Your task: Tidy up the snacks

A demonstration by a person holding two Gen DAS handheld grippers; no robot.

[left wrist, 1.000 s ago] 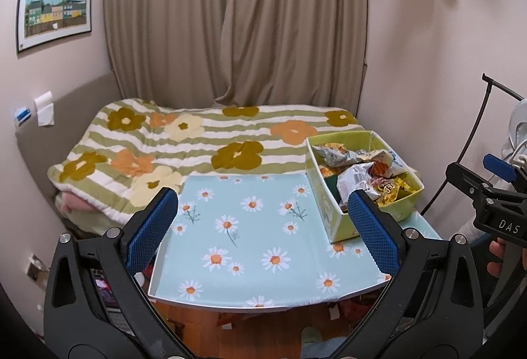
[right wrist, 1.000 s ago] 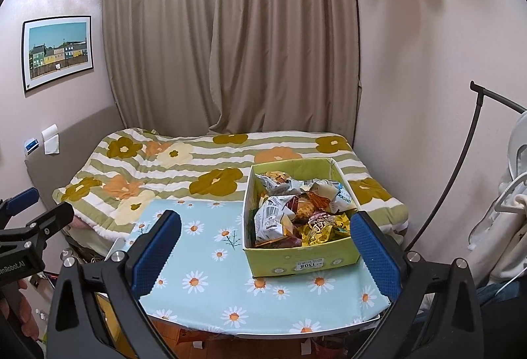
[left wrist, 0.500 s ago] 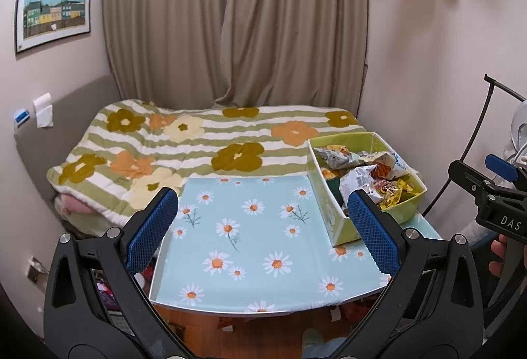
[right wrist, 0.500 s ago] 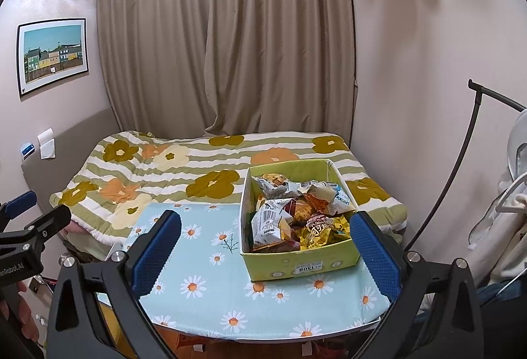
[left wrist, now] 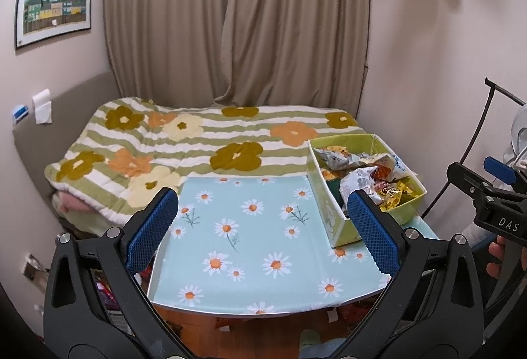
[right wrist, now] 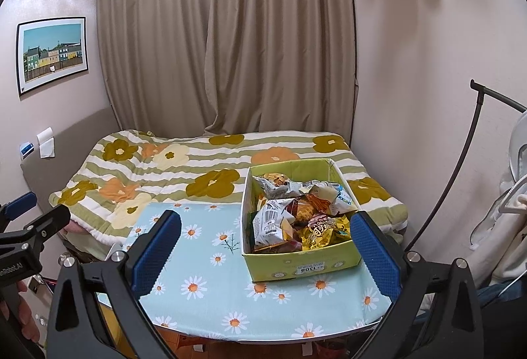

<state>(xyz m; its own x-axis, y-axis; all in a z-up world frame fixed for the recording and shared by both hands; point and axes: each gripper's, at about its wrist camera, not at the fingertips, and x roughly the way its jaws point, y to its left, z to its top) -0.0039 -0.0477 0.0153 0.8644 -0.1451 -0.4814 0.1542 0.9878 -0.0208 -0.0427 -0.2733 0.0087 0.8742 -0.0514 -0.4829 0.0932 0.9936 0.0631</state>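
Small bedroom, curtain (right wrist: 273,39) at the back, flowered bedspread (left wrist: 184,141) beyond a daisy-print table (left wrist: 250,237). Green box (right wrist: 306,266) on the table, ahead and right of the left gripper (left wrist: 263,230), ahead and between the fingers of the right gripper (right wrist: 263,253). Snack packets (right wrist: 296,214) heaped loosely inside the box; none visible on the tabletop. Both grippers spread wide, holding nothing, well back from the box. Scene consistent either with packets awaiting sorting out of the box or with packets already gathered in; stage undetermined. For any grasp: approach from above, close on one packet's crimped edge, avoid crushing contents, steady the box wall with the other tool.
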